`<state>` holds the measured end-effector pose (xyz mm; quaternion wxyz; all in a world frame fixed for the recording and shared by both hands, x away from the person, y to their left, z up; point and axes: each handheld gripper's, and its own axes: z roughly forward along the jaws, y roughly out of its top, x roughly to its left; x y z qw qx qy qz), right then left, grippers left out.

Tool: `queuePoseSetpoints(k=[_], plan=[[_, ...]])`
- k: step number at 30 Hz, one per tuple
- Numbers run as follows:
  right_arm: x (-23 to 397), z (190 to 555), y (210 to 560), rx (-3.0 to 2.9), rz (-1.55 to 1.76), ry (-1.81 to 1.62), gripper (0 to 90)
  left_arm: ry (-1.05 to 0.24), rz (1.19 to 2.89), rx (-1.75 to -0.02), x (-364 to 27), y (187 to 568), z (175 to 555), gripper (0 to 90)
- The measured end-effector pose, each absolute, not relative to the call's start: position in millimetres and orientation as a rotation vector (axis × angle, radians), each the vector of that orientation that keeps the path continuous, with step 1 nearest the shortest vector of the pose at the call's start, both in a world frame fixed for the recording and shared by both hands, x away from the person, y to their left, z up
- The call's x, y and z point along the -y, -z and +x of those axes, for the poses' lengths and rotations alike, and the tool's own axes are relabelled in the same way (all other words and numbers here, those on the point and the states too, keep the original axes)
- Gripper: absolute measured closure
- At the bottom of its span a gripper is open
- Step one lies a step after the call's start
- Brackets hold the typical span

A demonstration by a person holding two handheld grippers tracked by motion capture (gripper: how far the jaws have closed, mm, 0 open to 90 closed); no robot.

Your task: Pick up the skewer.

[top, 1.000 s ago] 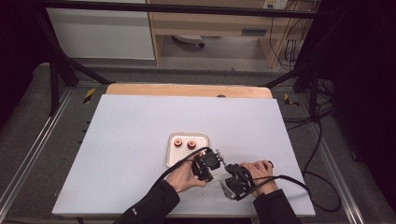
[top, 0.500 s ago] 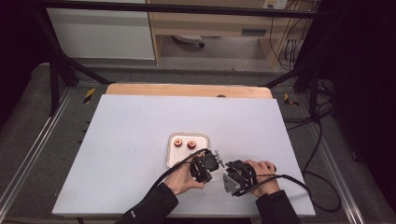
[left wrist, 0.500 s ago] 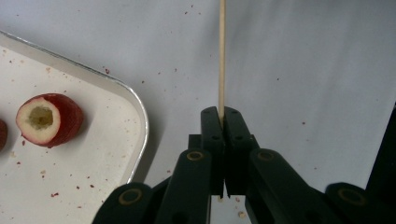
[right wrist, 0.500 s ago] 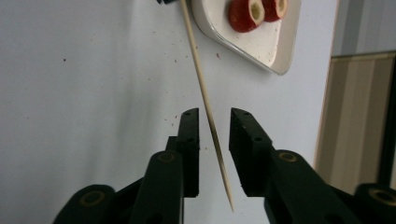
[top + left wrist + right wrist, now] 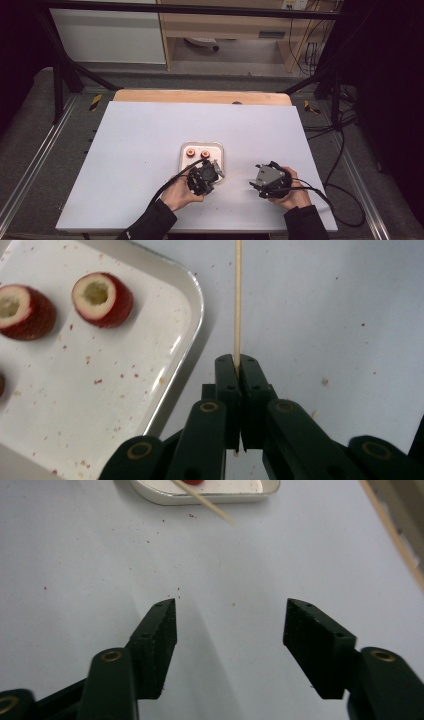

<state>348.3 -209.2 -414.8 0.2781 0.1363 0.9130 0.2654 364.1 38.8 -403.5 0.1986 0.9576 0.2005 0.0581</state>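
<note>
Two grippers over the white table (image 5: 150, 150), well apart. Left gripper (image 5: 236, 365) has its jaws clamped tight on a thin wooden skewer (image 5: 237, 300). In the left gripper view the skewer's long axis runs straight out from the fingertips, in line with the jaws, up to the top edge of the view; its far tip is cut off there. In the high view the left gripper (image 5: 212, 170) sits at the near right corner of the white tray (image 5: 220, 150), and the skewer (image 5: 234, 176) shows faintly, pointing away to the right, toward the right gripper (image 5: 255, 182). Right gripper view: pointed tip of the skewer (image 5: 210, 505) sits above the table just in front of the tray (image 5: 200, 499), slanting down to the right.

Right gripper (image 5: 230, 625): jaws have just been opening, now stand wide apart, nothing between them, bare table below.

Tray holds hollowed red fruit pieces (image 5: 102, 299), beside the skewer, not touching it.
</note>
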Motion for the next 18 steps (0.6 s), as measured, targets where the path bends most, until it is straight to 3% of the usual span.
queuePoseSetpoints(k=[10,18], plan=[[221,356,428,-2.493,0.776,-0.82,18.8,-0.19,2.467,-0.705,-70,400,358,88.5],[220,360,431,-2.502,0.933,-0.896,8.6,-0.198,2.271,-0.822,-89,411,347,88.5]])
